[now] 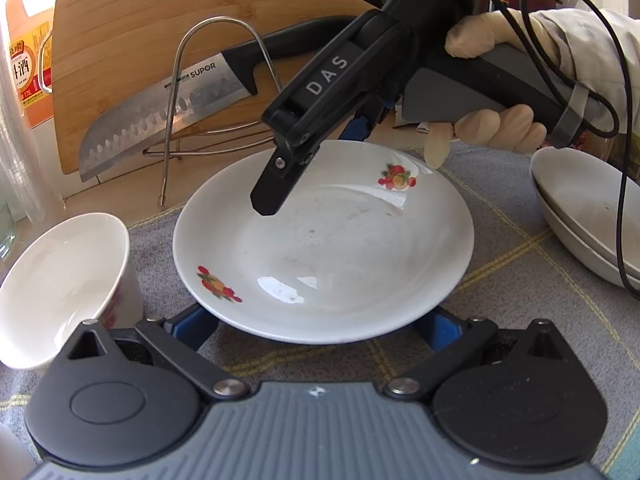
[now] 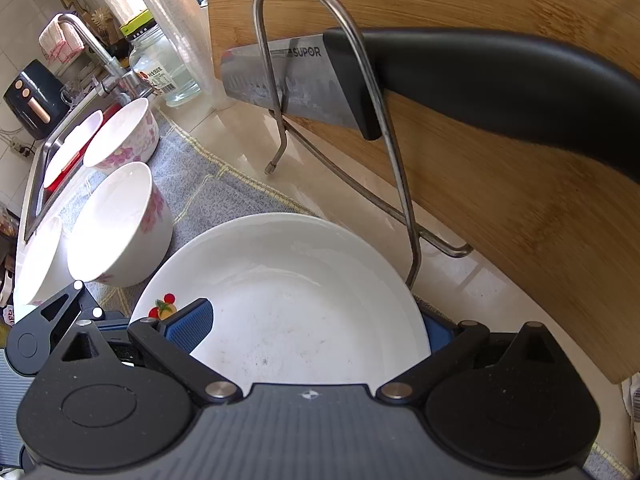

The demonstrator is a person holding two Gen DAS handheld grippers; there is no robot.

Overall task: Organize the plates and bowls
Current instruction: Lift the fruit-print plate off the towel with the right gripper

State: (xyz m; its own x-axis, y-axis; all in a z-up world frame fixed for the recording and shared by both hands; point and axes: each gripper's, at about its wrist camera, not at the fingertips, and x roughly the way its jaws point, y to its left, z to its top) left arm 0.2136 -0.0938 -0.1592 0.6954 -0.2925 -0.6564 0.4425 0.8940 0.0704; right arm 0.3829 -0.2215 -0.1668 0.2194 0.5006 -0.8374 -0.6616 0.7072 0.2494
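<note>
Right wrist: knife [image 2: 440,80] and rack [image 2: 396,168] apparently crowd plate [image 2: 304,292].

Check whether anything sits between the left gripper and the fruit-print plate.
Nothing visible blocks it. The plate lies directly ahead of the left gripper, its near rim already between the open jaws. The right gripper is at the plate's far rim, jaws open, and the bowl stands off to the left.
</note>
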